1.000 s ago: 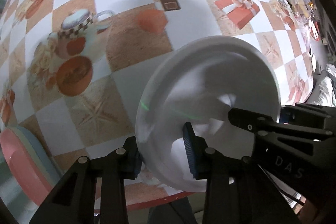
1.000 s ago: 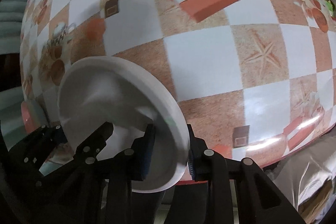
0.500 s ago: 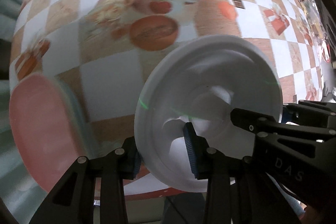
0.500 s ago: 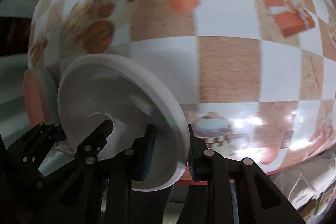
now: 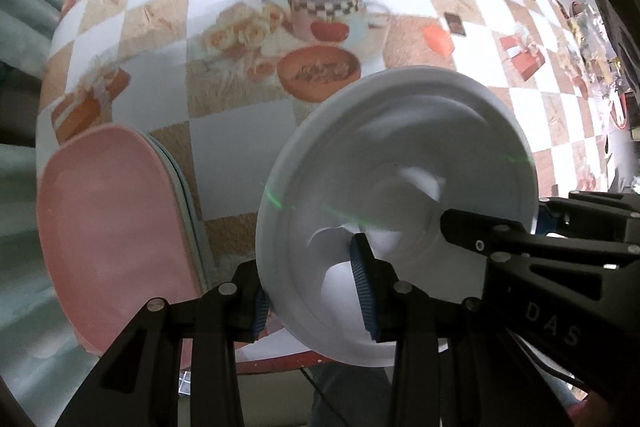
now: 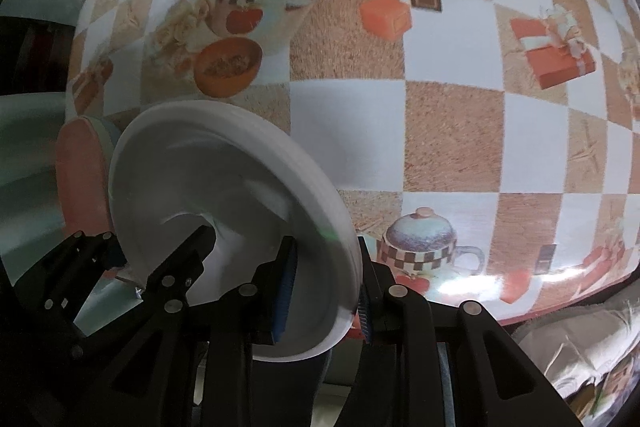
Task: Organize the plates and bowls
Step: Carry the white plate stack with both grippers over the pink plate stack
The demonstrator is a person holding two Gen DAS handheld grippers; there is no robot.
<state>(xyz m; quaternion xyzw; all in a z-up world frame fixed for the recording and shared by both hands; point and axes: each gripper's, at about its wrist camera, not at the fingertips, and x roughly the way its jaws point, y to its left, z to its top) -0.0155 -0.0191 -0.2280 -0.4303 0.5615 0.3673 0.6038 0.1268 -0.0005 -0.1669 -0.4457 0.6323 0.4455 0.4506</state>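
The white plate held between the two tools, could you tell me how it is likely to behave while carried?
The white plate looks rigid: it keeps its shape though the left tool and right tool pinch opposite rims. Its glossy surface may slip on the pads. It is probably light, and may chip if dropped.

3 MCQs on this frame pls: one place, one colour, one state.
1. Where is the plate stack relative to the white plate in the left wrist view?
A. left
B. right
C. beneath it

2. Colour of the stack's top plate?
A. blue
B. pink
C. yellow

3. How is the white plate held?
A. by neither gripper
B. left gripper only
C. both, right gripper too

A: stack sits at the picture's left.
B: its top face is pink.
C: each gripper's pads clamp the rim.
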